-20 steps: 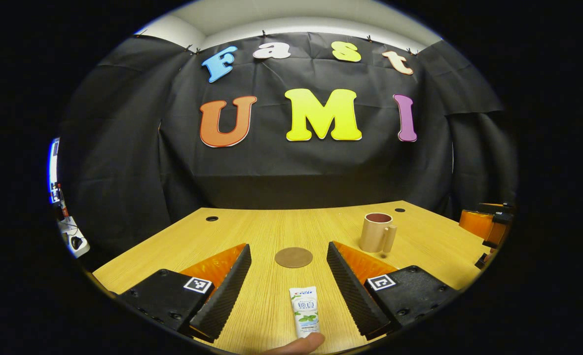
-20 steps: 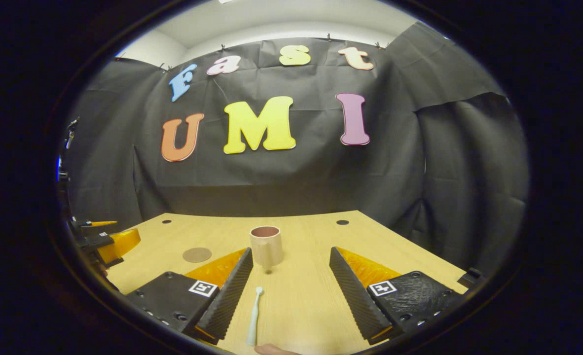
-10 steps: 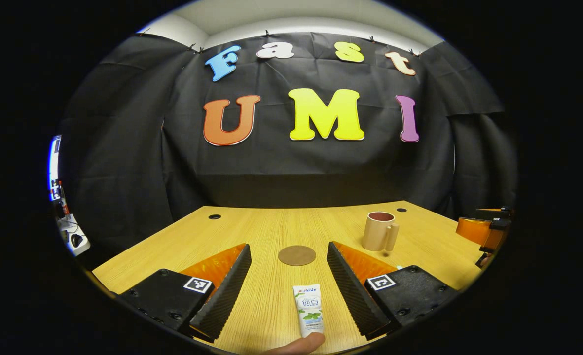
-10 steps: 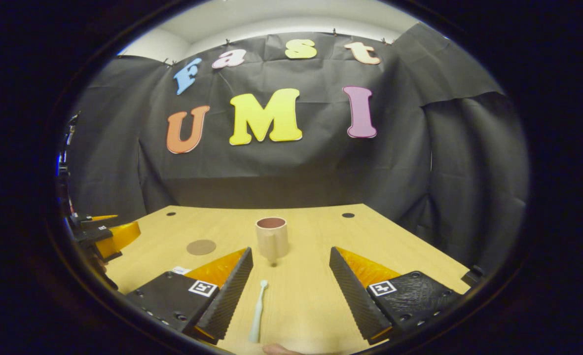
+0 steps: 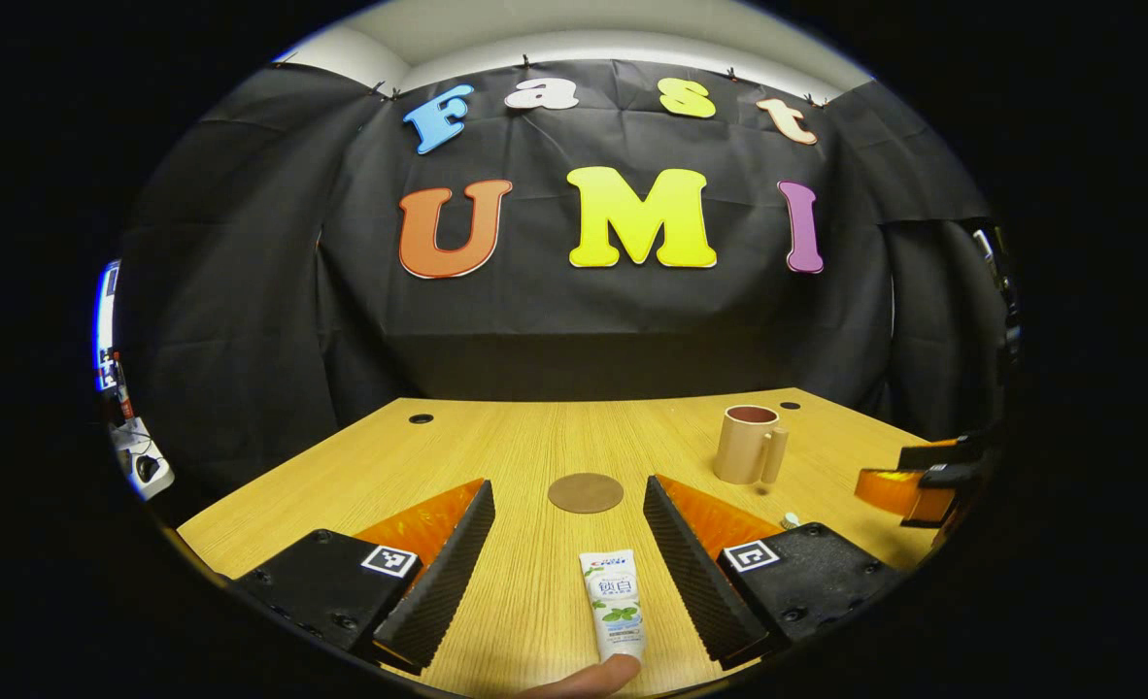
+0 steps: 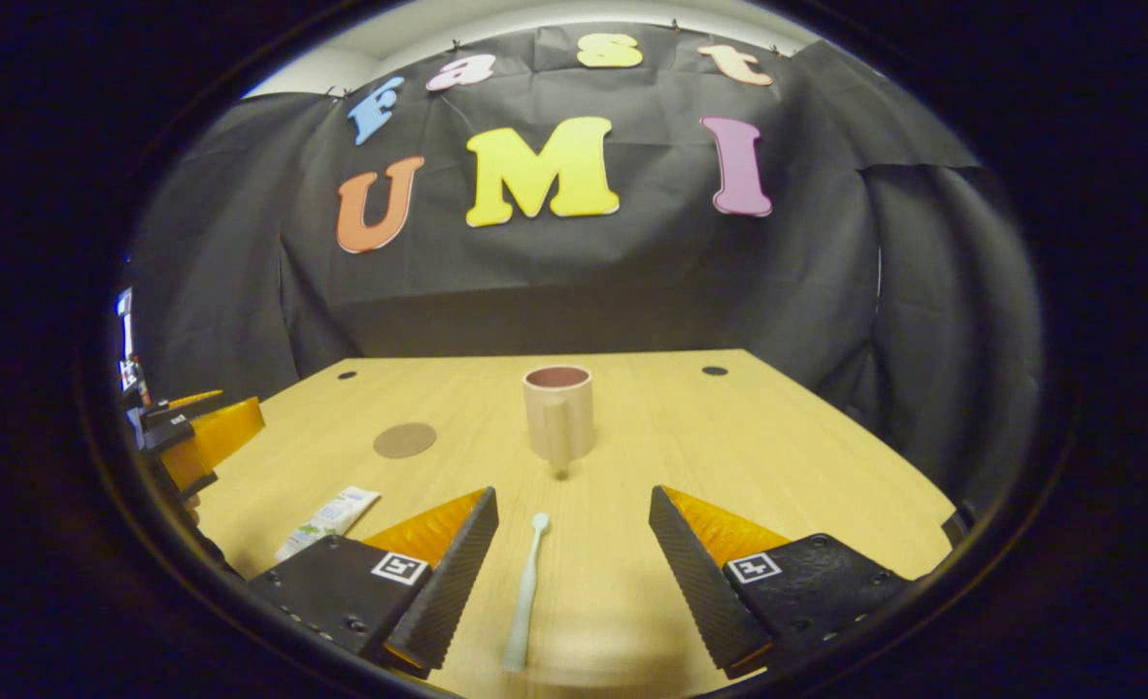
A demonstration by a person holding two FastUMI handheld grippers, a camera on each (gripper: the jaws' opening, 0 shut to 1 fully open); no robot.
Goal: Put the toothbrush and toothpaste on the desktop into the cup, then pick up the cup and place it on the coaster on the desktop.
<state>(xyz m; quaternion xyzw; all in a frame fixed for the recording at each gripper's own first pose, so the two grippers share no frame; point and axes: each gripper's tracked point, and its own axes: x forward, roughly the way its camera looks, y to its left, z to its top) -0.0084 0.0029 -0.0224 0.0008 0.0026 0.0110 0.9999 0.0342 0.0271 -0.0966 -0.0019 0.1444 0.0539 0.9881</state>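
A: Counter (image 5: 496, 456)?
B: Wood-grain laminate, pale, round grommet holes near the back edge.
A: Hand-held grippers?
B: Left hand-held gripper (image 5: 566, 568) is held spread wide, ribbed wedge fingers either side of the toothpaste (image 5: 614, 608). Right hand-held gripper (image 6: 570, 573) likewise spread, toothbrush (image 6: 525, 594) lying flat between.
A: Cup, coaster?
B: Matte cylindrical cup (image 6: 557, 412) stands upright, handle toward the right gripper view. Flat round coaster (image 5: 585, 492) is seen ahead of the toothpaste tube, apart from the cup.
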